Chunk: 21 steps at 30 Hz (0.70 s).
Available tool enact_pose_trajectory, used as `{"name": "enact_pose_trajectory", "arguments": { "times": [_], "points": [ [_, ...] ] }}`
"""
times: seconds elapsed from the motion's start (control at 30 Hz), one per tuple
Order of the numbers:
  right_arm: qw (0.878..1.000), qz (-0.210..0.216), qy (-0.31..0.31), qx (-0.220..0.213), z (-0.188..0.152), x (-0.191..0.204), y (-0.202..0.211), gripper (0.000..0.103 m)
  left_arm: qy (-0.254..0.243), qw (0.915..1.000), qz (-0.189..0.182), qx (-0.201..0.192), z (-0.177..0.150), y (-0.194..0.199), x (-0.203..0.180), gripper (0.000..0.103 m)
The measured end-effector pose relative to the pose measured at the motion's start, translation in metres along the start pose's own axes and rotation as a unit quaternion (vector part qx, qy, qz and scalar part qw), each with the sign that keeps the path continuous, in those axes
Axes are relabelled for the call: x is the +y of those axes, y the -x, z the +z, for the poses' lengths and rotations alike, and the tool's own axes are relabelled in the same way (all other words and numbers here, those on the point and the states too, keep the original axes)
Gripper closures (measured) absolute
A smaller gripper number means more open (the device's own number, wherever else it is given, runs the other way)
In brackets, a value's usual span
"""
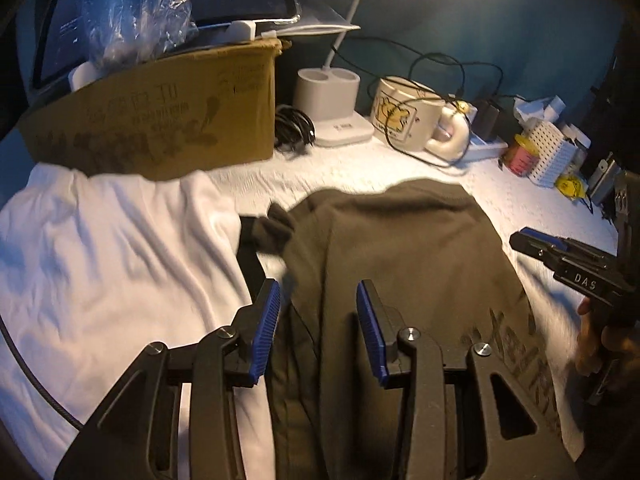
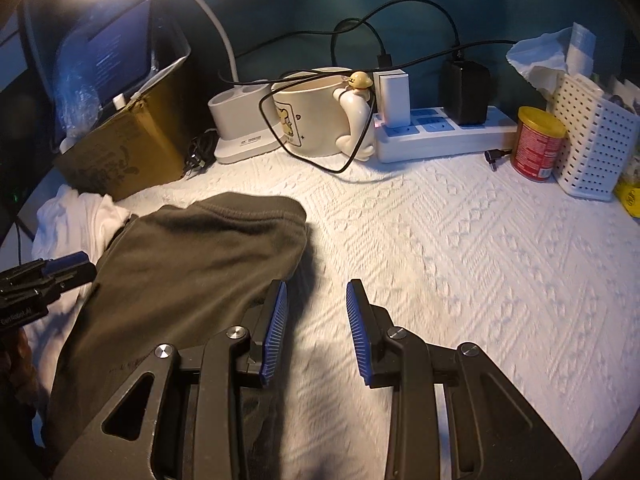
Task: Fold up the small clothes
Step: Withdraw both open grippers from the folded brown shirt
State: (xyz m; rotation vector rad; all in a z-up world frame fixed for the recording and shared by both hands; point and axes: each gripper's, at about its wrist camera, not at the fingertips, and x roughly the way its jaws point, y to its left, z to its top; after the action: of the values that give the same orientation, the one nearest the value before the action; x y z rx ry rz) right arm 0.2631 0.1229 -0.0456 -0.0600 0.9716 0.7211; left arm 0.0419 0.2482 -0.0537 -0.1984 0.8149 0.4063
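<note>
Left claw [image 1: 318, 328]: jaws spread wide, nothing between the blue pads [image 1: 266, 332]. It points forward and slightly down over the near part of the dark olive garment [image 1: 400, 256], which lies flat on the white textured table cover [image 2: 460, 260].

Right claw [image 2: 316, 330]: jaws likewise wide and empty, levelled low above the cover, with its left finger over the garment's right edge. In the left wrist view the right claw enters from the right side, beside the garment.

A white garment [image 1: 112, 264] lies to the left, touching the olive one.

Farther back stand a cardboard box [image 1: 160, 120], a lamp base [image 1: 332, 112], a cream mug [image 2: 316, 116], a power strip [image 2: 444, 136], a red can [image 2: 538, 144] and a perforated white basket [image 2: 592, 140].
</note>
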Motion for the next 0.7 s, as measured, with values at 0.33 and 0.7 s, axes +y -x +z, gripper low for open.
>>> {"name": "enact_pose_trajectory", "arguments": {
  "times": [0.33,0.7],
  "points": [
    [1.000,-0.006,0.005,-0.003,-0.031,-0.008,0.029,0.071,0.022,0.9997,-0.003,0.006,-0.039,0.016,-0.009,0.063],
    [1.000,0.008,0.017,0.013,-0.075,0.002,0.047,0.071,0.026,0.9996,-0.003,0.006,-0.071,0.027,-0.013,0.063]
  ]
}}
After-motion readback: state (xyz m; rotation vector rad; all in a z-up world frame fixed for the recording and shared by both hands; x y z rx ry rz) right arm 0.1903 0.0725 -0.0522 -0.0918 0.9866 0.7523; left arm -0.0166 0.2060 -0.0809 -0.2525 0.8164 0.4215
